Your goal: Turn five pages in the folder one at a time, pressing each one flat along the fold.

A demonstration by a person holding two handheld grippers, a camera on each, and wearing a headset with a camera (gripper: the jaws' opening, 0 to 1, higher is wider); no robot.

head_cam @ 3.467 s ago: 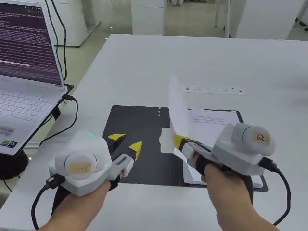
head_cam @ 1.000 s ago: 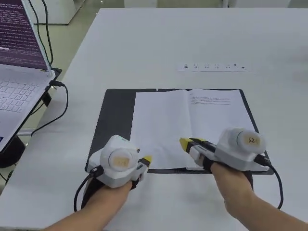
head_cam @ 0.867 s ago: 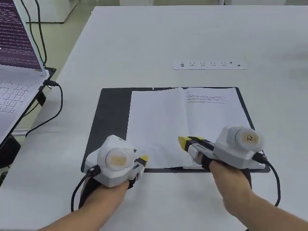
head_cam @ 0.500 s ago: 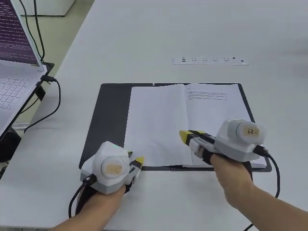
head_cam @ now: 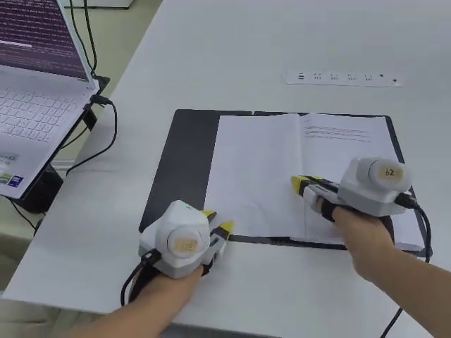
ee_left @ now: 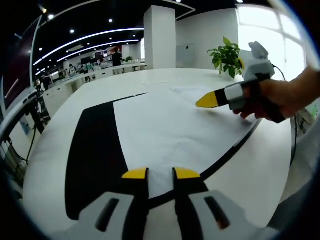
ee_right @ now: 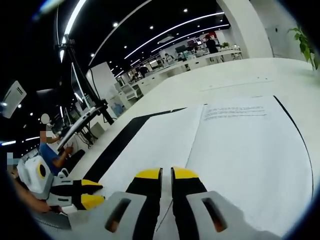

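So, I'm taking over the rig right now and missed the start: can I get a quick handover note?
Left tool: slightly open, empty, at the near edge of the turned sheet.
Right tool: shut, empty, tips at the fold, low on the page.
Folder lies open on the table; the printed stack is on its right side.
Done: one sheet lies turned, flat on the left cover.
Left: press along the fold, then turn the rest; the count so far cannot be told.

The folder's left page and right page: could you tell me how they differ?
The left page is blank; the right page has printed lines at its top. The left page leaves a wide black strip of the folder bare; the right page reaches nearly to its edge. Both are white and flat.
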